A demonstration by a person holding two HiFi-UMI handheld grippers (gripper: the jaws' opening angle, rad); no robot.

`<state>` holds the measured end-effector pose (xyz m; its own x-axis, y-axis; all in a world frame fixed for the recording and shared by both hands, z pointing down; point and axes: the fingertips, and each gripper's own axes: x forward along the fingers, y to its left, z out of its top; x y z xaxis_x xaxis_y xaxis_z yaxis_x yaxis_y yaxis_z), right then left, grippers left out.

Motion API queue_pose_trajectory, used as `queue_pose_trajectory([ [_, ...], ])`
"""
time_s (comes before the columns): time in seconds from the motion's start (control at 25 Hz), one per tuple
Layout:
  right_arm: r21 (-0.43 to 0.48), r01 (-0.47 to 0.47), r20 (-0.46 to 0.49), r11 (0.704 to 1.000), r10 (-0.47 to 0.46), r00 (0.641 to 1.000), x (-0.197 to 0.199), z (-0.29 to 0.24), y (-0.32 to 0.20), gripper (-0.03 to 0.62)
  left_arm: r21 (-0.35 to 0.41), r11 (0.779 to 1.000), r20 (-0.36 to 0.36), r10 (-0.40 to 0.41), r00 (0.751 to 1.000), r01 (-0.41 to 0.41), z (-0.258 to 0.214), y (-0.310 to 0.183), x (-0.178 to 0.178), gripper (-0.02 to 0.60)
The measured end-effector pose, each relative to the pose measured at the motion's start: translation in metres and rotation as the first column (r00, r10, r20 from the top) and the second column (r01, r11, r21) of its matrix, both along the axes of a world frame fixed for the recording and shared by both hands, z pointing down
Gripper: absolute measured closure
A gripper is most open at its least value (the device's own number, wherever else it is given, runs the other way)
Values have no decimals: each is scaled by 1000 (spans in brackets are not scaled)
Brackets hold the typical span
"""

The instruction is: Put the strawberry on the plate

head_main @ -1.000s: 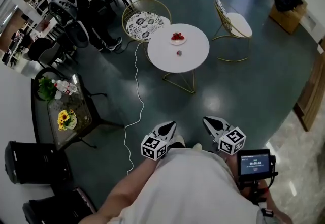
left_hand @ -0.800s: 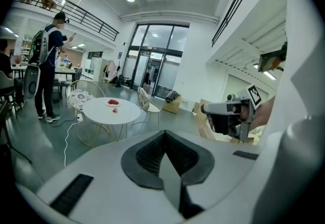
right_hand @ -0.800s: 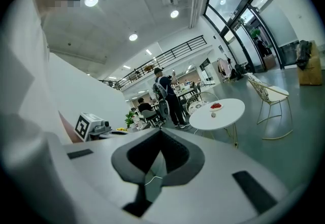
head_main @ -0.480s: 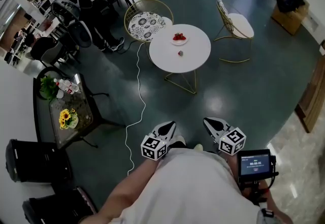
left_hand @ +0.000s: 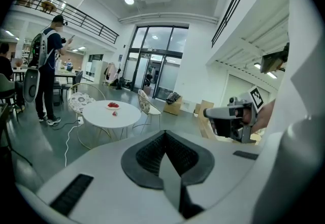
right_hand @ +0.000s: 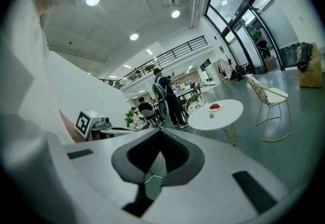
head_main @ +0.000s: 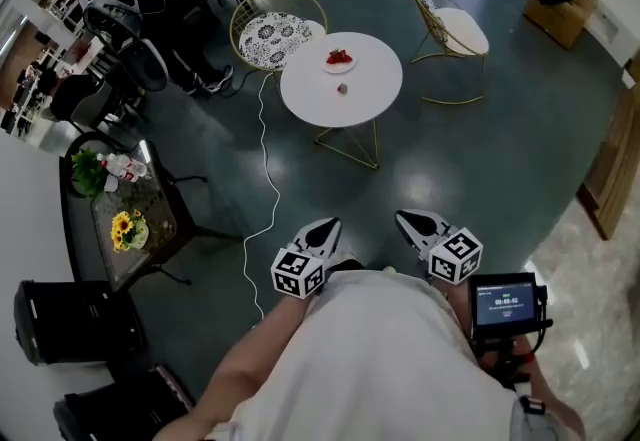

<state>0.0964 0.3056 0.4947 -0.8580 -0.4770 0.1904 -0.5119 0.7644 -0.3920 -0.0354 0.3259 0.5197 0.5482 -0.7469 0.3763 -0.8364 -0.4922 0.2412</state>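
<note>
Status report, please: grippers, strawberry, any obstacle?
Left gripper, right gripper: jaws shut, empty, near body. Strawberry on table, beside plate, far ahead. White cable on floor, left of path.

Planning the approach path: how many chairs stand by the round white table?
2: a patterned-seat chair at the far left of the table, a white-seat chair at its right. None seems hidden.

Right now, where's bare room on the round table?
The white table is mostly bare: the near half this side of the lone strawberry, and both flanks of the plate. Crowded only at the far edge: the plate of strawberries, patterned chair close beside.
</note>
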Motion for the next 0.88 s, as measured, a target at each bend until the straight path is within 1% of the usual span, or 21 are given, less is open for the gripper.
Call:
queue_pose_trajectory([
  [0.12,19,6,-3,1000,-6,1000,0,-1,-4,588,20,1000,-1,-3,1000,3,-2,-2,-1,575],
  [0.24,34,17,-2,999,-17,1000,-7,-5,-10,588,34,999,9,-22,1000,21,-5,-5,-11,575],
  [0.4,10,38,-19,999,-38,999,-7,-1,-2,588,11,998,16,-55,998,55,1,9,-12,575],
  [0.6,-6,67,-16,998,-67,998,-16,-6,1,588,-3,996,18,-87,996,87,-6,18,-20,575],
  [0.88,-39,73,-9,997,-74,997,-19,-5,9,588,-24,994,15,-103,995,103,-12,29,-25,575],
])
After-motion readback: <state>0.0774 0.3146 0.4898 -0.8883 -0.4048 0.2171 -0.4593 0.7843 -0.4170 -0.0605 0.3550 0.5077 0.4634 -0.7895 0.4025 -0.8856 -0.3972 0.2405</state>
